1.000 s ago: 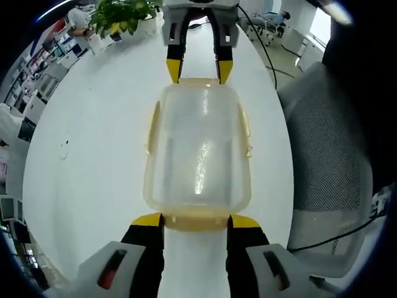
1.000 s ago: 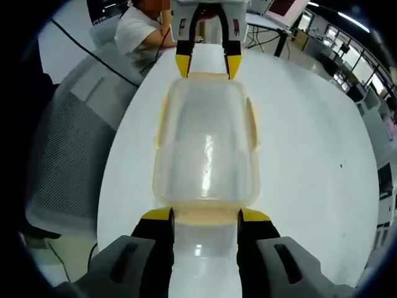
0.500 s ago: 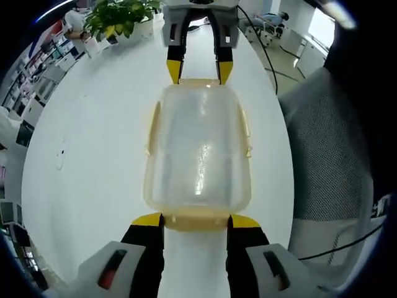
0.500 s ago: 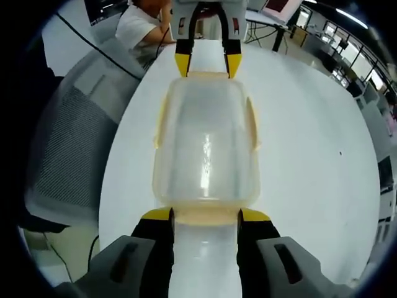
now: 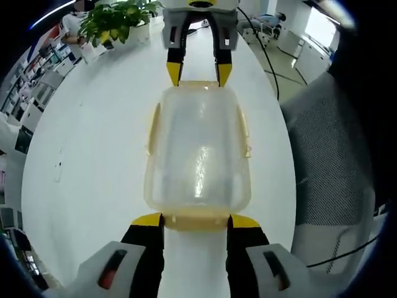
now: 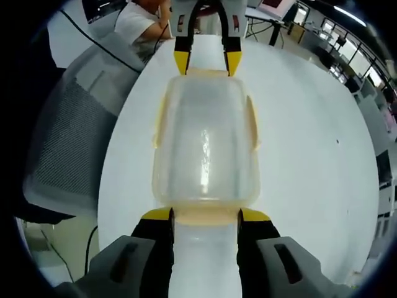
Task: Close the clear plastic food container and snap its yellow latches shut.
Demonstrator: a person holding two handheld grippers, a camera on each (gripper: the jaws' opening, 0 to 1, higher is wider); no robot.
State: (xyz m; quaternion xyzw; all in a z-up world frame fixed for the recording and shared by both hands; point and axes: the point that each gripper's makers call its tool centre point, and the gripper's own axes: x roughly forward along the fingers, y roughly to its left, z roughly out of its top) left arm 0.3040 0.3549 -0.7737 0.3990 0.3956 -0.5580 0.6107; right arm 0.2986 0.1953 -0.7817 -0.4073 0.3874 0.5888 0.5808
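The clear plastic container (image 5: pixel 198 155) with its lid on lies lengthwise over the white table (image 5: pixel 93 143). Pale yellow latches (image 5: pixel 151 127) run along its long sides. In the left gripper view my left gripper (image 5: pixel 197 220) grips the near short end, its yellow-tipped jaws on either side of the end latch. My right gripper (image 5: pixel 198 73) holds the far end the same way. In the right gripper view the same container (image 6: pixel 205 149) sits between my right gripper (image 6: pixel 206 215) at the bottom and my left gripper (image 6: pixel 206 62) at the top.
A potted plant (image 5: pixel 118 18) stands at the far end of the table. A grey mesh chair (image 5: pixel 329 161) is beside the table edge, seen also as the chair (image 6: pixel 74 143) in the right gripper view. A seated person (image 6: pixel 146 25) is beyond it.
The background has swung slightly in both views, so the hands have moved. The container stays fixed between the two grippers.
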